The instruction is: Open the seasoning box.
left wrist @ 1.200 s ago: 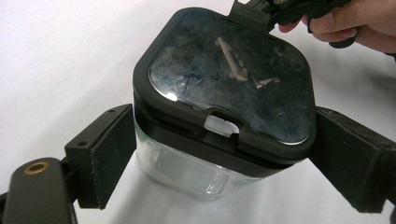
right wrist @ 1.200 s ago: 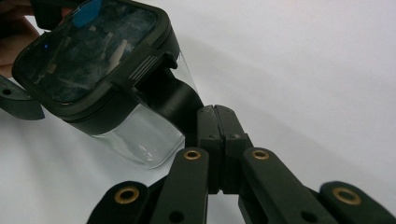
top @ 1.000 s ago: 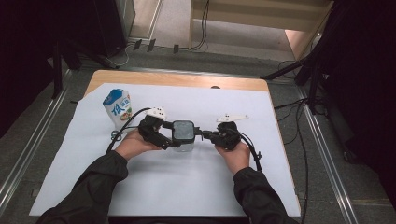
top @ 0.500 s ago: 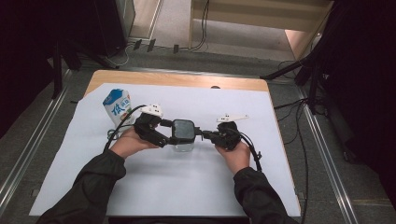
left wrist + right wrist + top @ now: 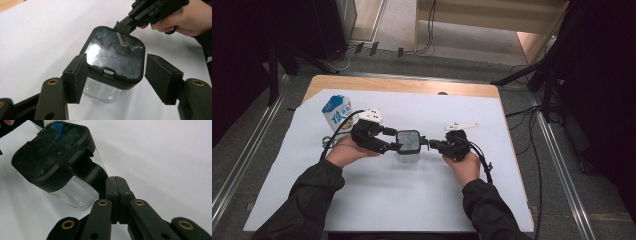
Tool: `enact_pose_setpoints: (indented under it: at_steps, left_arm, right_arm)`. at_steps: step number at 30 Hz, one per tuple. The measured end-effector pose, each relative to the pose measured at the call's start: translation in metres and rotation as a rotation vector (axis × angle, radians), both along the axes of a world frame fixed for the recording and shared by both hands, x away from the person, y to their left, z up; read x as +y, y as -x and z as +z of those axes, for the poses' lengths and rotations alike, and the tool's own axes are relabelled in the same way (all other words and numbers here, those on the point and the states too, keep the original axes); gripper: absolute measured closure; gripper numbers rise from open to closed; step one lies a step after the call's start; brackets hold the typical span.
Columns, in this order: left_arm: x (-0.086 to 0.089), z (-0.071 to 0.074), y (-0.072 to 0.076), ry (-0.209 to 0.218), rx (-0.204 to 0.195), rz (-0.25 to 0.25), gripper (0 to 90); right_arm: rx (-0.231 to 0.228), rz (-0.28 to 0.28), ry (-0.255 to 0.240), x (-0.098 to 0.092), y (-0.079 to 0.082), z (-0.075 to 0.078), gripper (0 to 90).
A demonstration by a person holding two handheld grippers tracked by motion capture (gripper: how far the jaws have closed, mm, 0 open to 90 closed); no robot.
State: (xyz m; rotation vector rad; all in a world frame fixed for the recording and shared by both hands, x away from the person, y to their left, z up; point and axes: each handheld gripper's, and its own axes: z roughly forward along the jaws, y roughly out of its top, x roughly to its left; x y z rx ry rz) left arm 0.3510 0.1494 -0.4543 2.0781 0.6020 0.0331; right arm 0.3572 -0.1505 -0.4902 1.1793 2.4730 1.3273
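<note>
A clear square container [image 5: 408, 154] with a black lid [image 5: 115, 53] stands mid-table on the white sheet. My left gripper [image 5: 399, 143] comes at it from the left. In the left gripper view its pads [image 5: 76, 77] flank the lid's near corners; the left gripper [image 5: 117, 79] has just been closing, the left pad is at the lid's edge and the right one is still apart. My right gripper [image 5: 427, 144] reaches in from the right. In the right gripper view it [image 5: 115, 182] is shut on the black tab [image 5: 93, 173] that hangs from the lid's side.
A blue and white milk carton [image 5: 337, 114] stands upright at the back left, just behind my left hand. The white sheet [image 5: 412, 200] covers most of the wooden table [image 5: 402, 85]. Cables trail from both grippers across the sheet.
The left gripper's jaws have drawn in around the container's lid, and that hand has lifted slightly. The right gripper and the container have stayed put.
</note>
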Motion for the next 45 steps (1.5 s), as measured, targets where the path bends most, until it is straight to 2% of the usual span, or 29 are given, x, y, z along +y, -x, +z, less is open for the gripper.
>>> enact_pose_setpoints:
  at_steps: [3, 6, 10, 14, 15, 18, 23, 38, 45]
  left_arm:
    - [0.003, -0.005, 0.000, -0.006, -0.013, 0.012, 26.4]
    - [0.005, -0.013, -0.003, 0.006, 0.032, 0.001, 21.2]
    - [-0.002, -0.022, -0.003, -0.022, 0.051, -0.017, 15.6]
    - [-0.013, -0.031, -0.005, -0.058, 0.061, -0.010, 12.2]
    - [-0.014, -0.033, -0.006, -0.050, 0.073, -0.011, 12.4]
    - [-0.017, -0.037, -0.007, -0.048, 0.073, -0.003, 13.8]
    - [-0.021, -0.039, -0.006, -0.059, 0.048, 0.009, 13.8]
    - [-0.018, -0.031, -0.002, -0.038, 0.022, 0.022, 15.2]
    - [-0.018, -0.028, -0.001, -0.049, 0.015, 0.025, 16.3]
  right_arm:
    - [-0.005, -0.002, -0.002, 0.000, 0.001, 0.001, 90.0]
    - [-0.002, -0.002, -0.001, 0.000, 0.000, 0.001, 90.0]
    - [-0.001, 0.003, 0.002, 0.000, 0.001, 0.000, 90.0]
    - [0.003, -0.001, 0.006, 0.001, 0.001, 0.000, 90.0]
    - [0.004, 0.000, 0.006, 0.001, 0.001, 0.000, 90.0]
    - [0.004, -0.001, 0.005, 0.001, 0.001, 0.000, 90.0]
    - [0.005, -0.005, 0.006, 0.002, 0.002, 0.000, 90.0]
    - [0.000, -0.005, 0.011, 0.002, 0.002, 0.000, 90.0]
    - [0.000, -0.004, 0.012, 0.002, 0.001, 0.000, 90.0]
